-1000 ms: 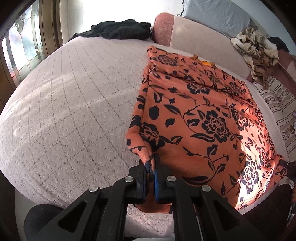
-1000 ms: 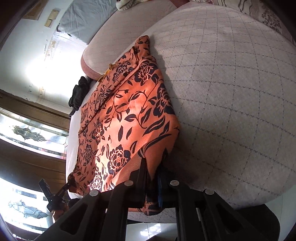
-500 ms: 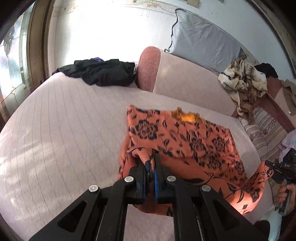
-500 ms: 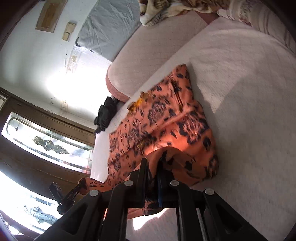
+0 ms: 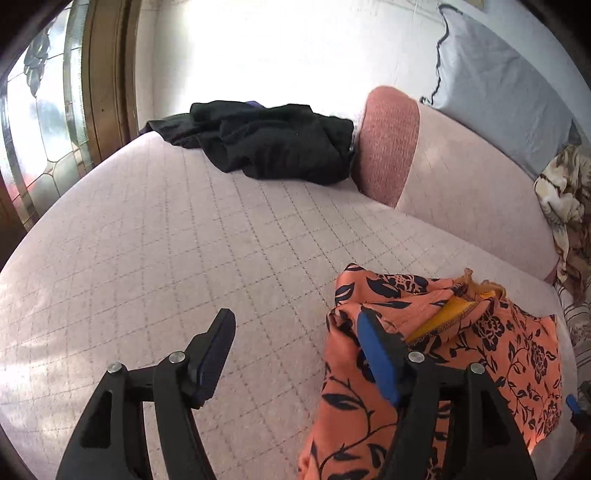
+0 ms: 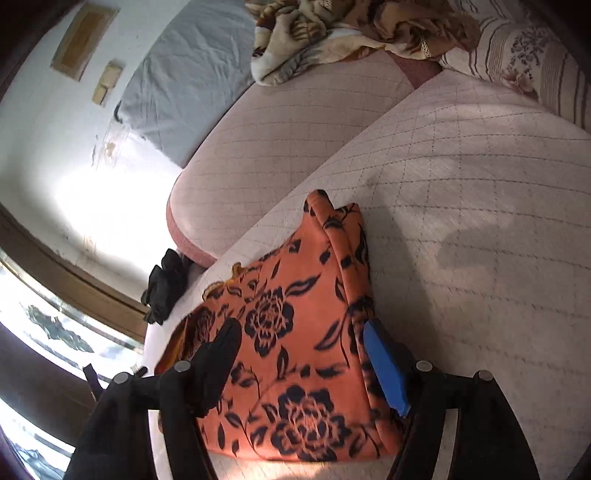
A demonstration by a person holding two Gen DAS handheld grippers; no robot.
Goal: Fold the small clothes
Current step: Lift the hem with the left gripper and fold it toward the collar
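An orange garment with black flowers (image 5: 480, 354) lies folded over on the pale quilted sofa seat (image 5: 184, 240); a yellow inner edge shows at its fold. My left gripper (image 5: 295, 332) is open, its right finger (image 5: 380, 354) at the garment's left edge. In the right wrist view the garment (image 6: 295, 332) lies doubled under my open right gripper (image 6: 301, 343), whose fingers stand above it, holding nothing.
A black garment (image 5: 266, 140) lies at the far end of the seat beside the pink sofa arm (image 5: 388, 144). A grey pillow (image 5: 498, 81) and a brown patterned blanket (image 6: 351, 29) rest on the backrest. A glass door (image 5: 33, 122) stands at left.
Both grippers carried the garment's near edge forward over the rest of it, then opened and let go. The garment now lies doubled.
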